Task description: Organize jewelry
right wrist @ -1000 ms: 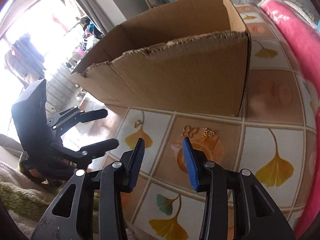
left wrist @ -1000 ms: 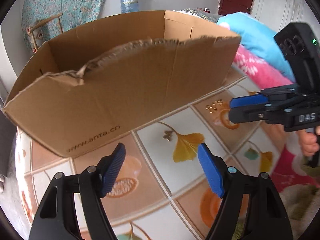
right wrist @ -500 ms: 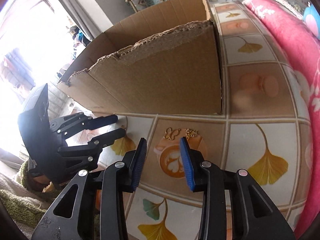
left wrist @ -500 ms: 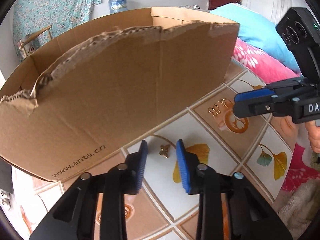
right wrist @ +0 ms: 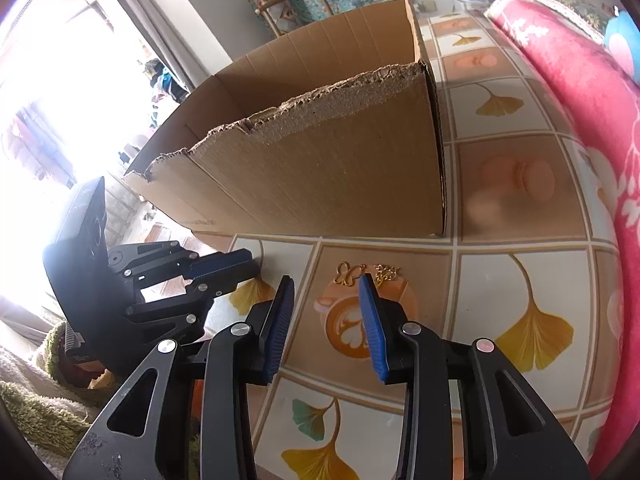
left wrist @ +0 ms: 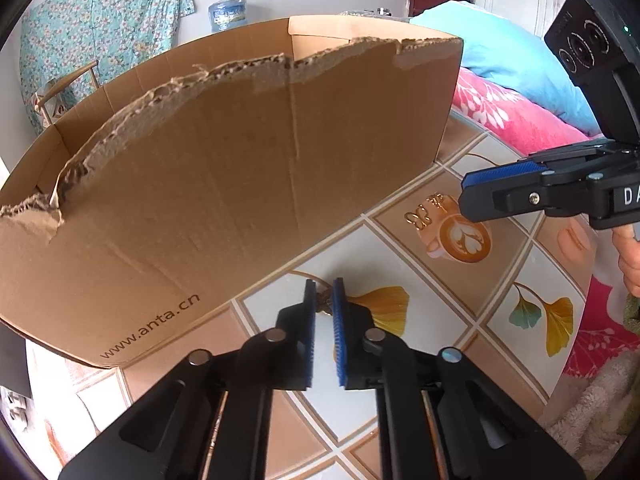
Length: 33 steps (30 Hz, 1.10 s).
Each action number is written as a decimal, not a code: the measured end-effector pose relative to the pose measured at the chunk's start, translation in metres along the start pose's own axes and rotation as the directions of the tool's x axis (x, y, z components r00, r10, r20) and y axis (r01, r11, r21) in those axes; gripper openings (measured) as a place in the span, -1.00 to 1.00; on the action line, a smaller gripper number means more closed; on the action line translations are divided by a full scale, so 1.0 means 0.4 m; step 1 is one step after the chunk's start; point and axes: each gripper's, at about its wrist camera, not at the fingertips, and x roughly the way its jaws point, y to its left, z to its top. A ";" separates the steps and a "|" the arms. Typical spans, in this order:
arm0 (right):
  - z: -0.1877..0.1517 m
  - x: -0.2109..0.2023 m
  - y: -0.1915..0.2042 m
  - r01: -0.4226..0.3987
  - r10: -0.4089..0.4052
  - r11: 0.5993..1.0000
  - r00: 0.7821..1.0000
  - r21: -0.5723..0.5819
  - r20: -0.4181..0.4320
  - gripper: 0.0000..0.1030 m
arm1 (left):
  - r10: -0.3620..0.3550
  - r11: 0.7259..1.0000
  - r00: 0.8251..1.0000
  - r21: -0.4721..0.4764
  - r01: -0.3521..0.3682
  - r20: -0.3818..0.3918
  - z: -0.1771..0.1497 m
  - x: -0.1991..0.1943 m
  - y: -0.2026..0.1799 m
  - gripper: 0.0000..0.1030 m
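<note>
A small gold earring [left wrist: 323, 303] lies on the tile-patterned tabletop [left wrist: 400, 258], close in front of the torn cardboard box [left wrist: 240, 160]. My left gripper [left wrist: 323, 292] is closing on it, and the blue pads touch it on both sides. A gold butterfly piece [right wrist: 349, 273] and a short gold chain [right wrist: 386, 270] rest on the coffee-cup tile. My right gripper [right wrist: 325, 280] hovers just short of them with its jaws apart and nothing between them. In the left wrist view the right gripper [left wrist: 466, 194] comes in from the right, beside the butterfly piece [left wrist: 416, 218].
The cardboard box [right wrist: 340, 168] stands open-topped along the far side of the table. A pink blanket [right wrist: 580, 100] and a blue pillow [left wrist: 500, 48] lie to the right. A person's hand [left wrist: 628, 256] holds the right gripper. A shaggy green fabric [right wrist: 36, 412] is at the near left.
My left gripper moved forward toward the box and its jaws closed from wide apart onto the small gold earring. The right gripper narrowed slightly and stayed over the coffee-cup tile.
</note>
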 end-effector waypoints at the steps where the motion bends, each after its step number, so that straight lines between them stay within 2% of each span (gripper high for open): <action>1: 0.000 0.002 0.003 0.001 -0.001 1.000 1.000 -0.002 -0.001 -0.35 | 0.001 1.000 1.000 -0.002 -0.001 0.000 -0.002 -0.002 0.001 -0.88; 8: 0.005 0.024 0.029 0.044 -0.044 0.999 0.999 -0.030 0.008 -0.35 | 0.021 0.999 1.000 -0.025 -0.021 -0.020 -0.017 -0.016 0.010 -0.88; 21: 0.018 0.083 0.046 0.190 -0.191 0.977 0.982 -0.095 -0.004 -0.36 | 0.024 0.998 0.999 -0.063 -0.025 -0.024 -0.037 -0.032 0.019 -0.87; 24: 0.022 0.096 0.065 0.220 -0.221 0.968 0.975 -0.123 0.007 -0.45 | 0.022 0.998 0.999 -0.065 -0.024 -0.023 -0.038 -0.033 0.022 -0.87; 29: 0.019 0.105 0.078 0.237 -0.235 0.958 0.971 -0.162 0.030 -0.71 | 0.021 0.998 1.000 -0.066 -0.022 -0.022 -0.039 -0.034 0.023 -0.87; 33: 0.017 0.100 0.081 0.219 -0.216 0.958 0.976 -0.184 0.034 -0.71 | 0.024 0.998 0.999 -0.064 -0.026 -0.024 -0.038 -0.034 0.022 -0.87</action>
